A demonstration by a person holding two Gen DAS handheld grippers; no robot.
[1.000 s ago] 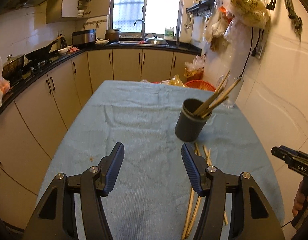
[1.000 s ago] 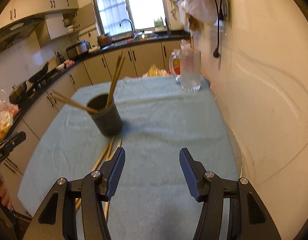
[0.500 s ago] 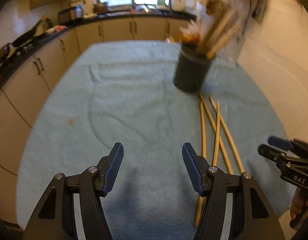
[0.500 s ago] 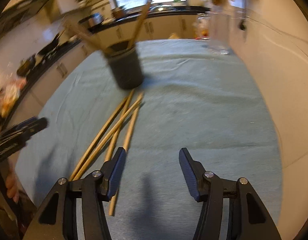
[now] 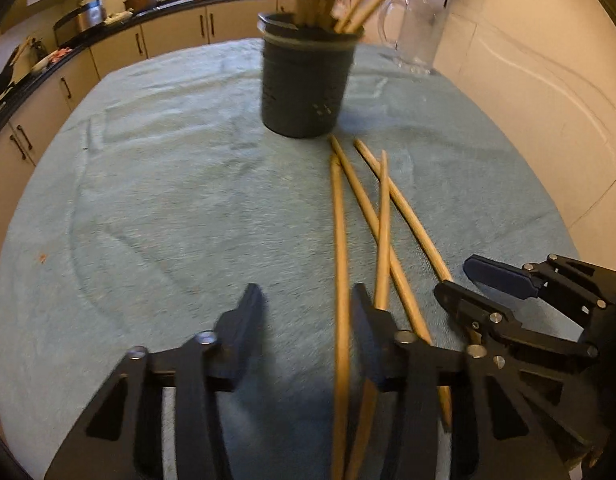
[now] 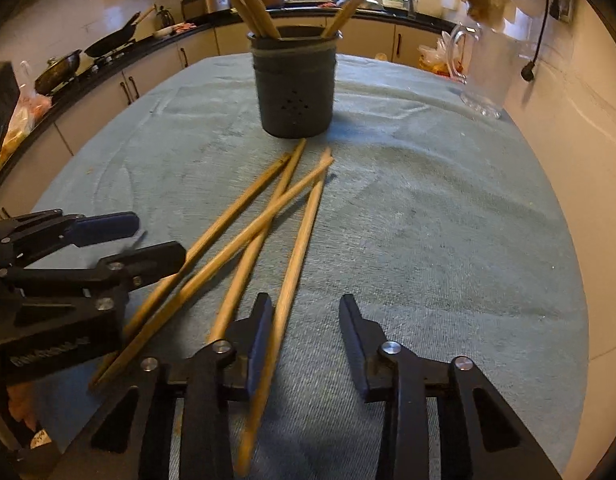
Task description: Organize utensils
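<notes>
You are working over a table draped in a pale blue towel point(image 5: 156, 208), in a kitchen with cream cabinets point(image 6: 108, 96) under a dark countertop, a window with a sink tap behind, and a plain wall beside the table. A dark round utensil holder point(image 5: 306, 84) stands upright on the towel, with several wooden chopsticks leaning out of its mouth. Beyond the holder, toward the wall, stands a clear glass mug point(image 6: 486, 76). Four loose chopsticks point(image 5: 382, 216) lie flat on the towel just in front of the holder, their far ends close to its base and their long axes running from the holder back toward you; they fan apart and two cross one another. Your left gripper point(image 5: 304, 334) sits low over the near ends, fingers spread wide and holding nothing, with one chopstick point(image 5: 340, 264) lying in the gap between them. Your right gripper point(image 6: 306, 340) is likewise spread and empty, with the chopstick farthest from the cabinets point(image 6: 298, 248) running just inside its left finger point(image 6: 258, 344).
</notes>
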